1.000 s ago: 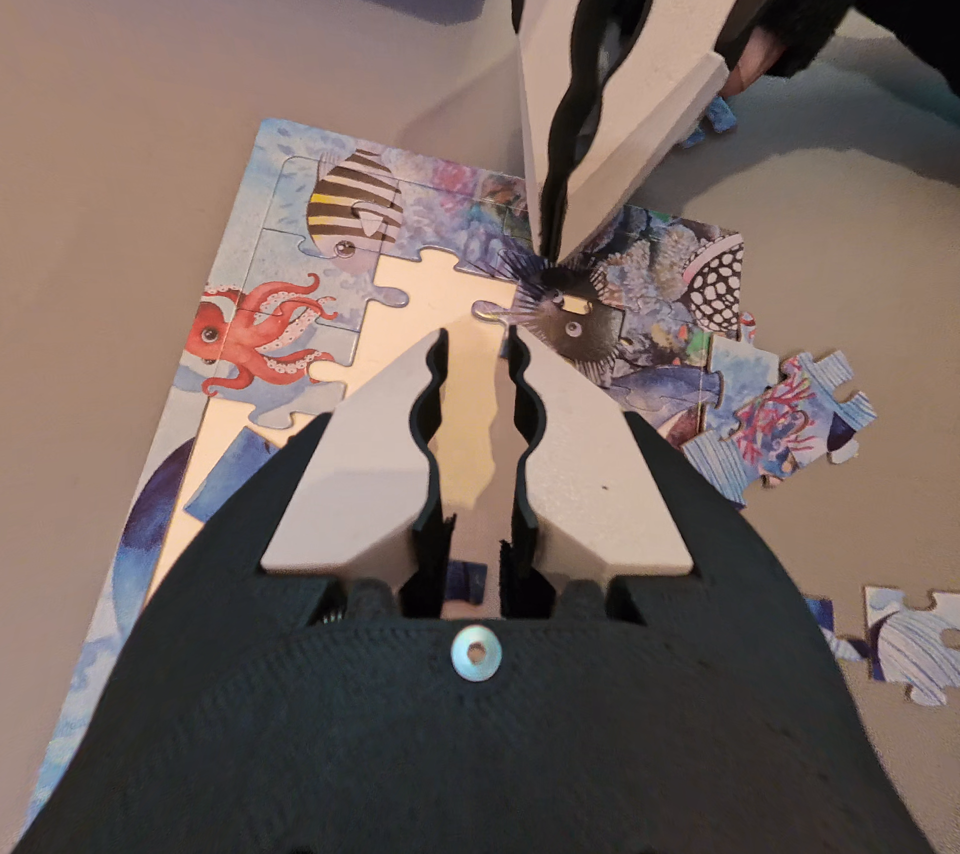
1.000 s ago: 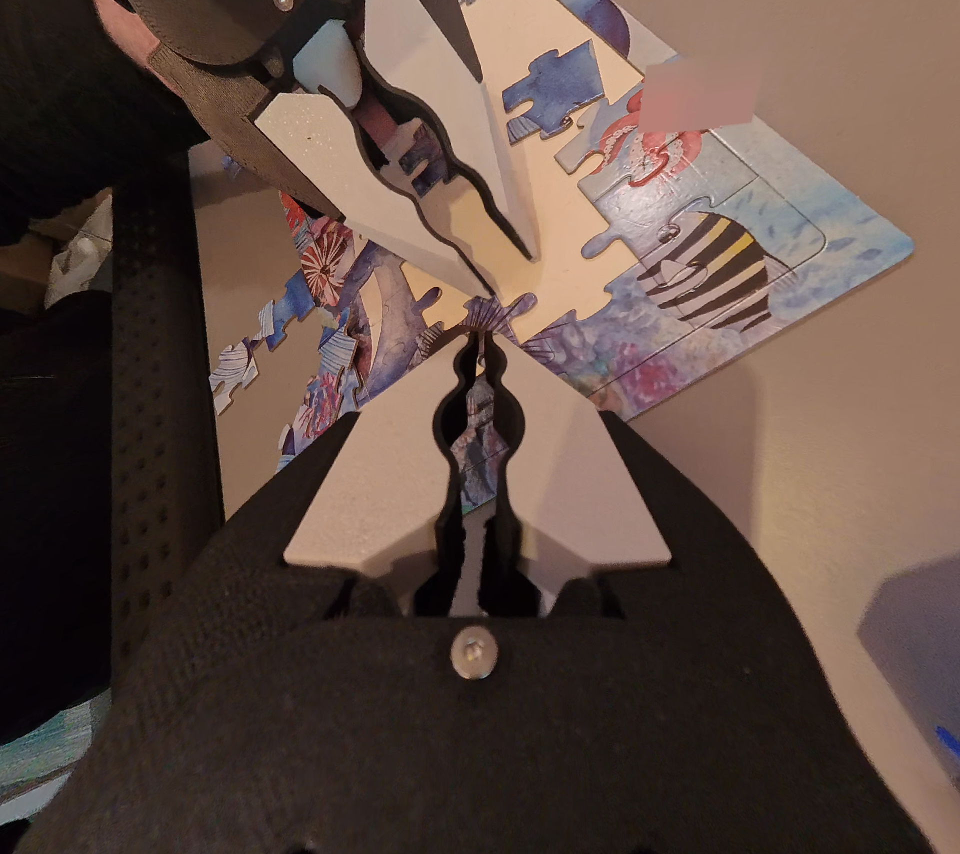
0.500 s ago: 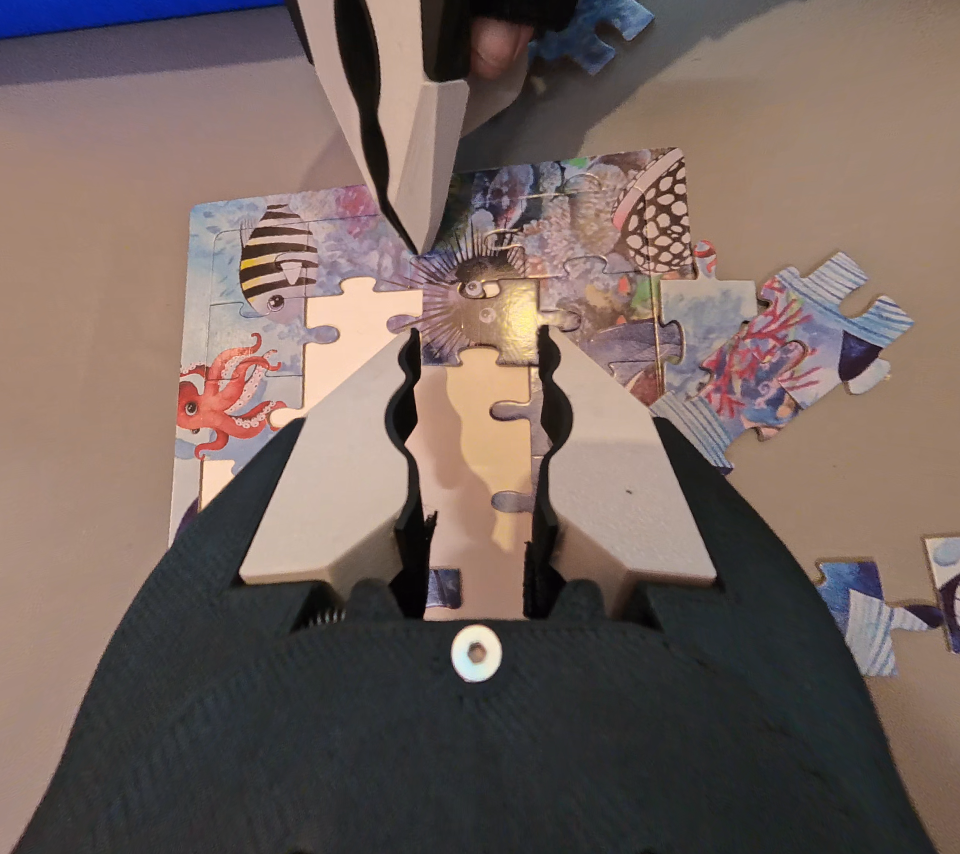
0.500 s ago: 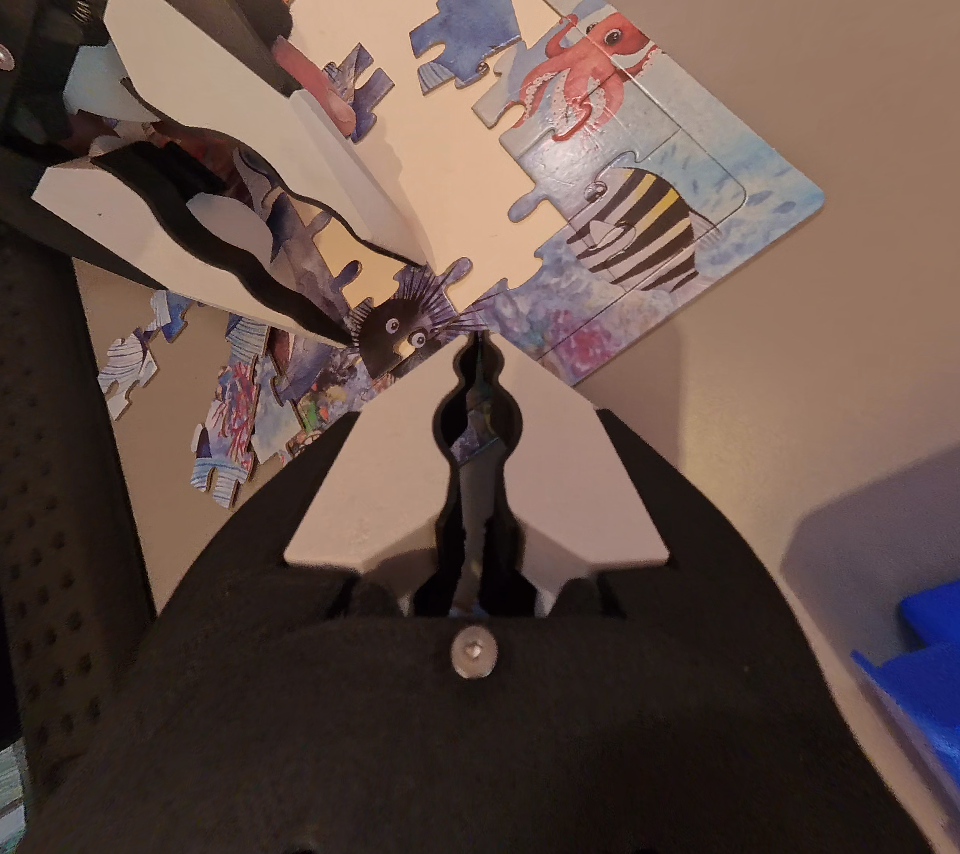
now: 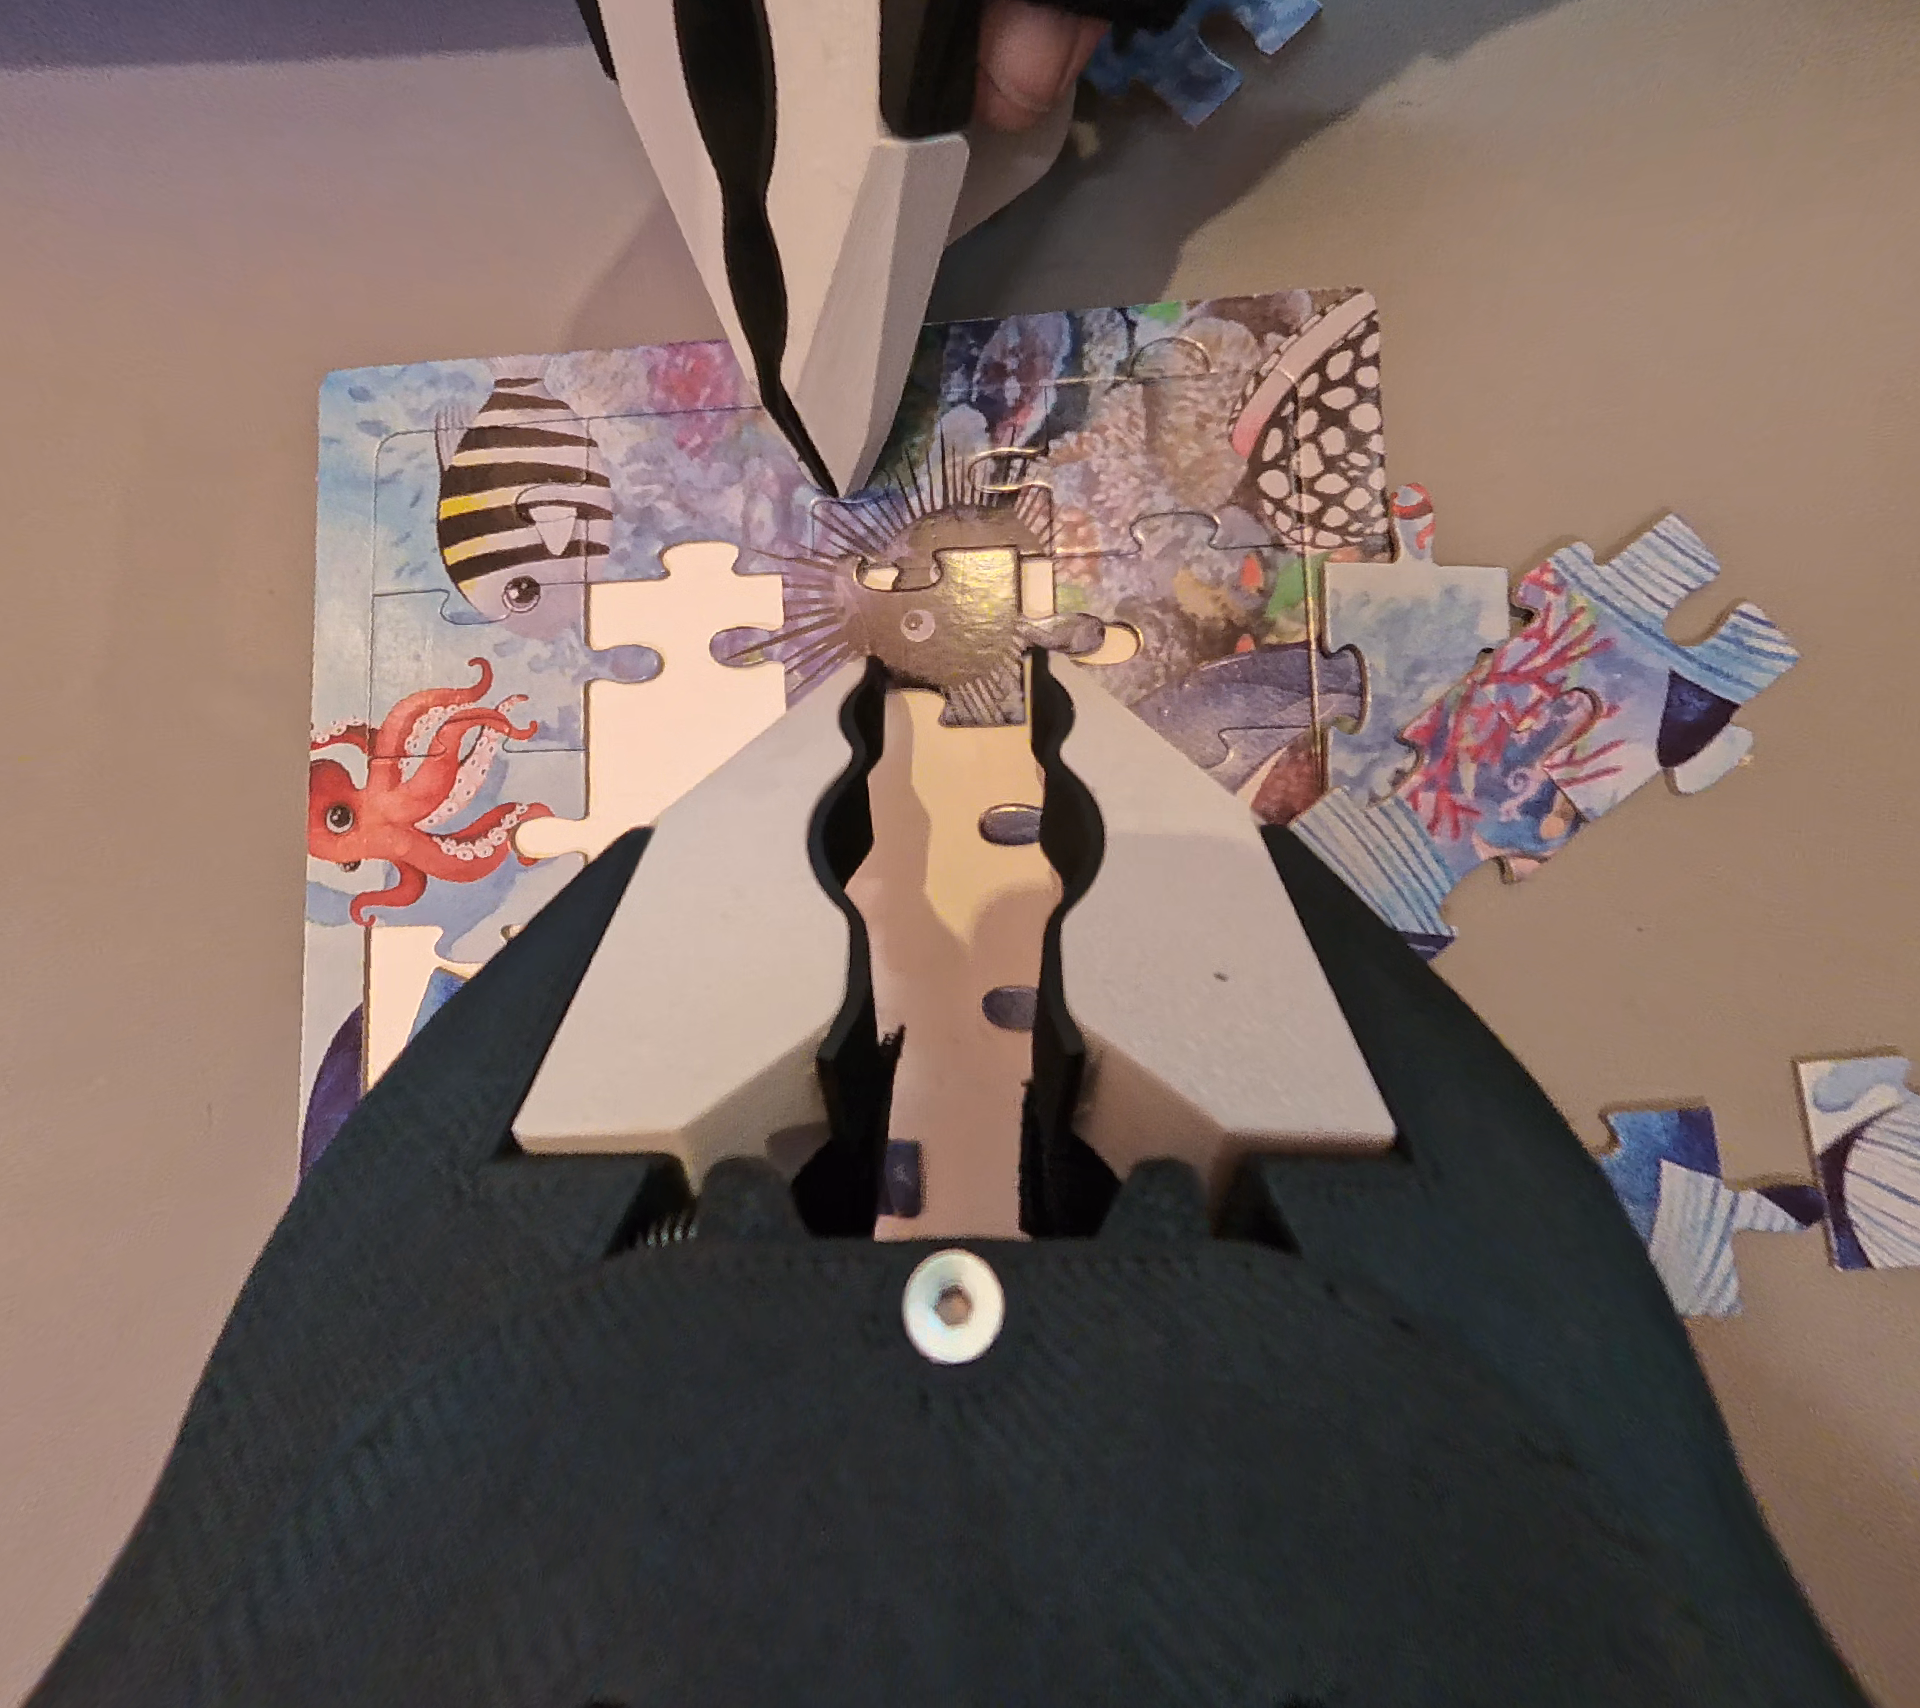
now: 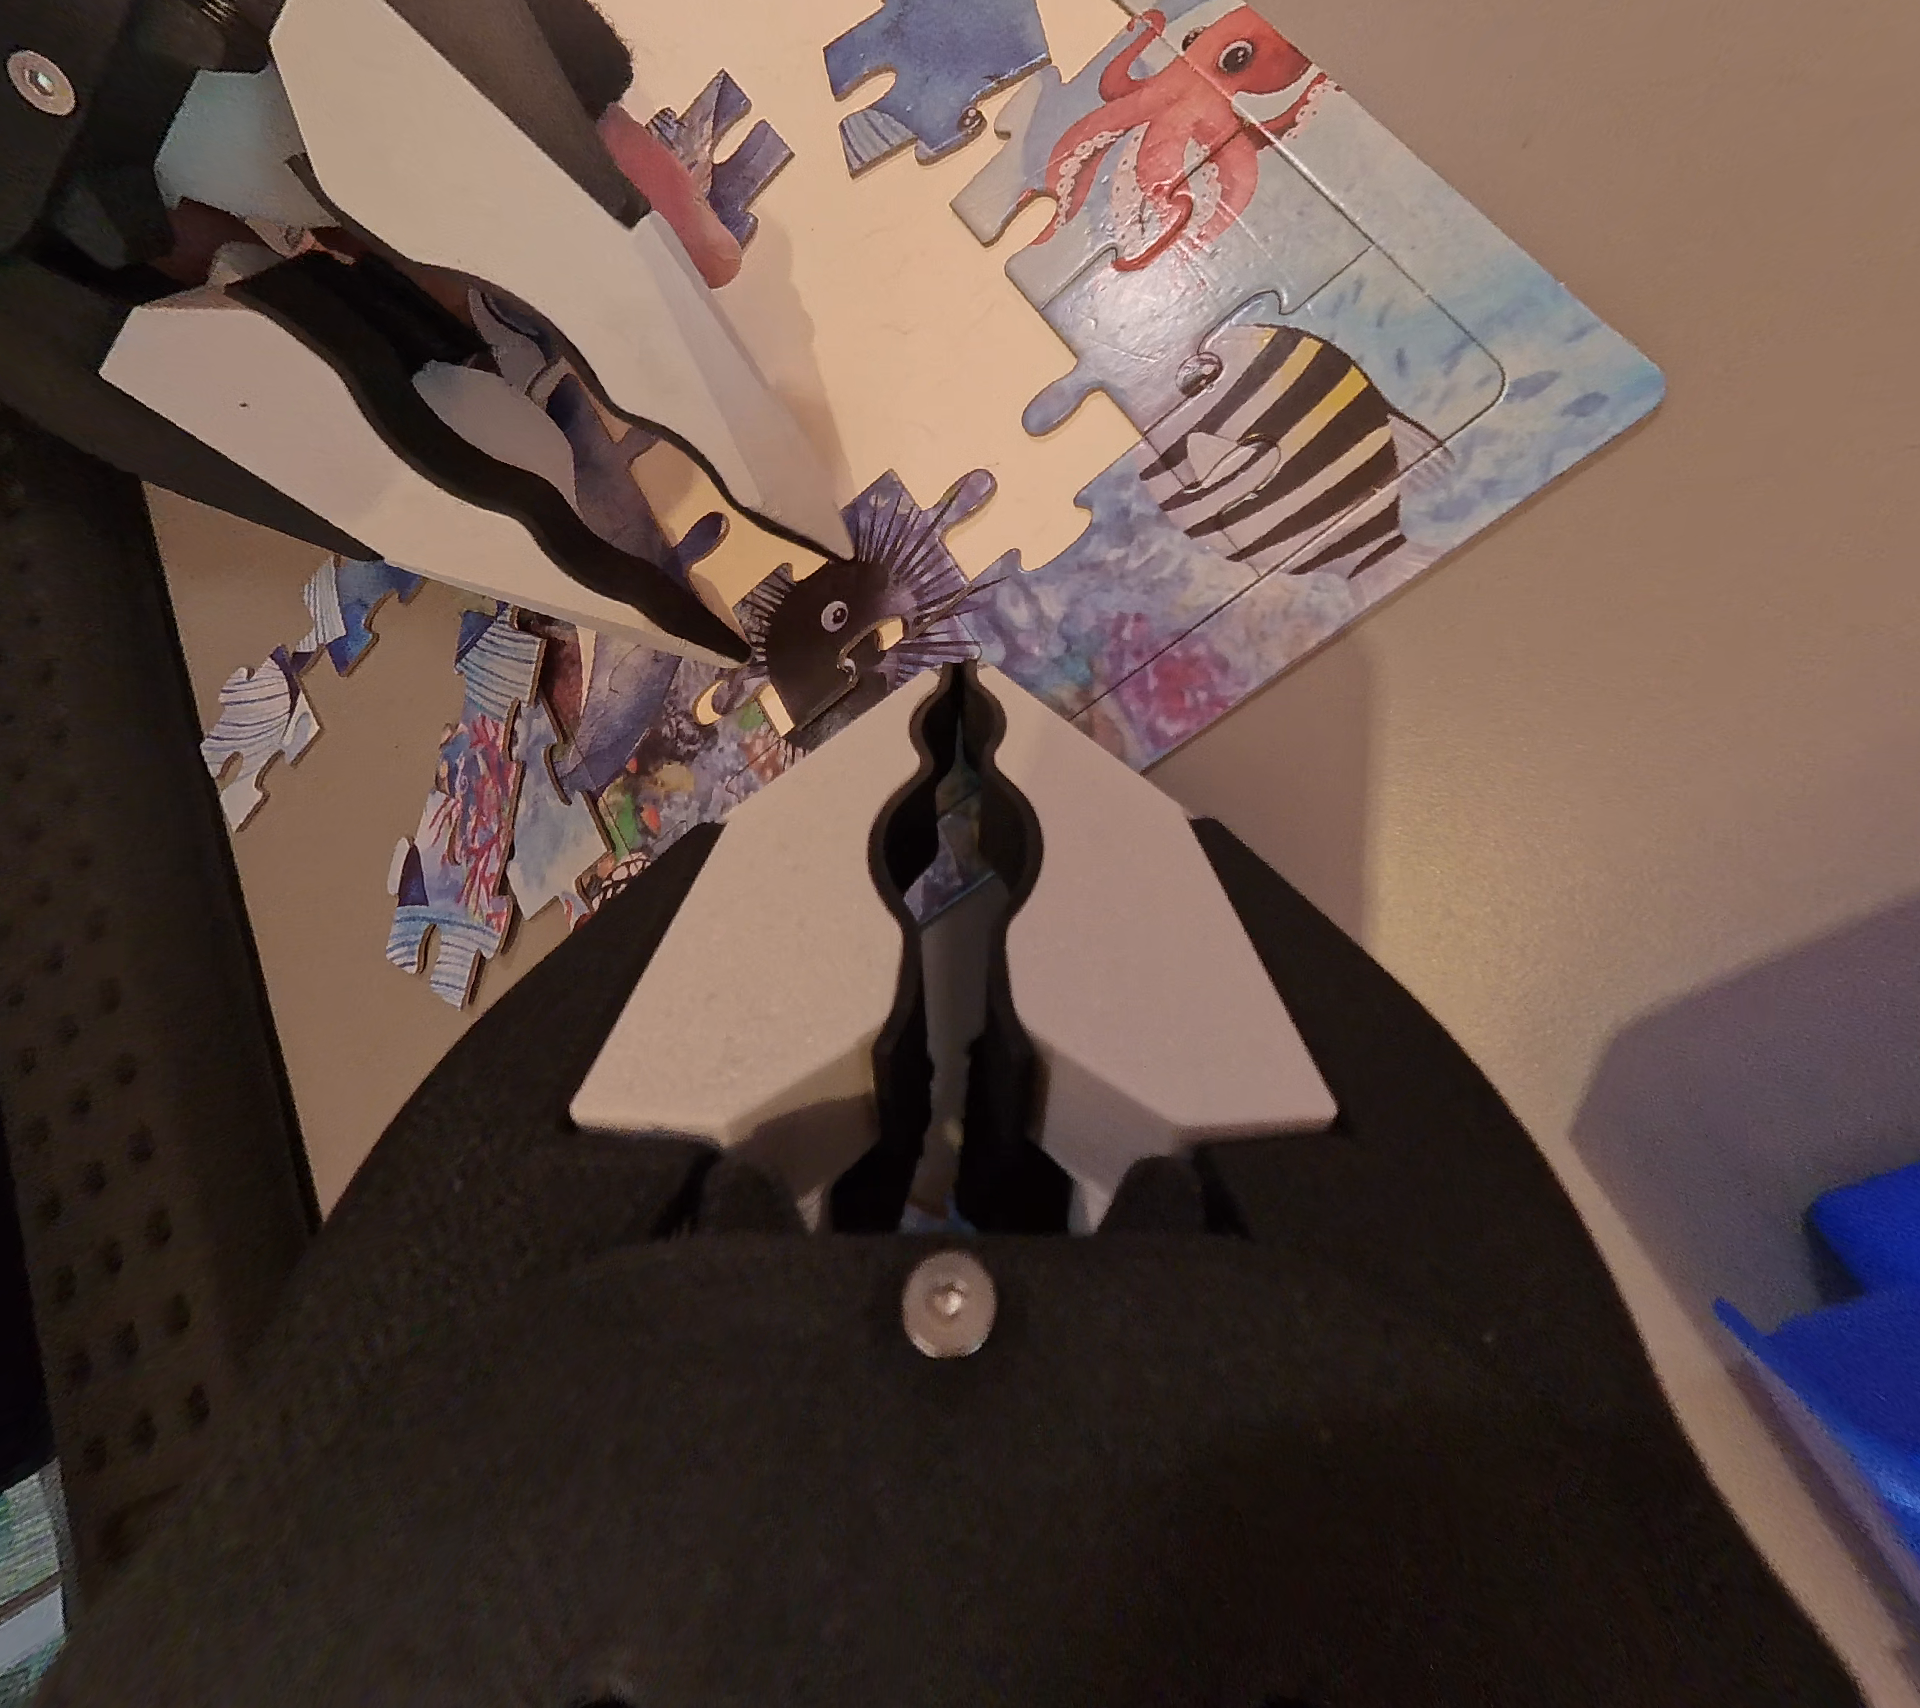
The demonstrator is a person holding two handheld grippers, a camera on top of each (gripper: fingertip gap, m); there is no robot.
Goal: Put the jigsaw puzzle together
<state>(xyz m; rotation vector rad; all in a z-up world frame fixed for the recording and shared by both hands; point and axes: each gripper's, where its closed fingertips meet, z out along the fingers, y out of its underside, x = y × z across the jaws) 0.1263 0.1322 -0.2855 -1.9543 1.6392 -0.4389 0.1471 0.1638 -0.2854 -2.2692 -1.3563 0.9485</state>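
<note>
The puzzle tray (image 5: 343, 515) lies on the tan table, partly filled: striped fish (image 5: 509, 505), red octopus (image 5: 405, 785), coral pieces along the far edge. A dark spiny fish piece (image 5: 935, 609) lies in the far row, beside a bare gap. My left gripper (image 5: 951, 682) is open, its tips straddling this piece's near edge. It also shows in the right wrist view (image 6: 790, 604). My right gripper (image 6: 956, 671) is shut and empty. It comes down from above in the left wrist view (image 5: 831, 474), its tip touching the piece's far left corner.
Joined loose pieces (image 5: 1558, 702) overhang the tray's right side. More loose pieces (image 5: 1714, 1211) lie on the table at right, and a blue one (image 5: 1226, 17) at the back. Two blue pieces (image 6: 935, 58) lie loose in the tray. A blue bin (image 6: 1849, 1295) stands behind. Across from one pair of fingers to the other is roughly 4 centimeters.
The spiny fish piece has slid into line with the far row. My left gripper opened wider, then narrowed slightly around the piece's near edge. My right gripper's tip moved to its far left corner.
</note>
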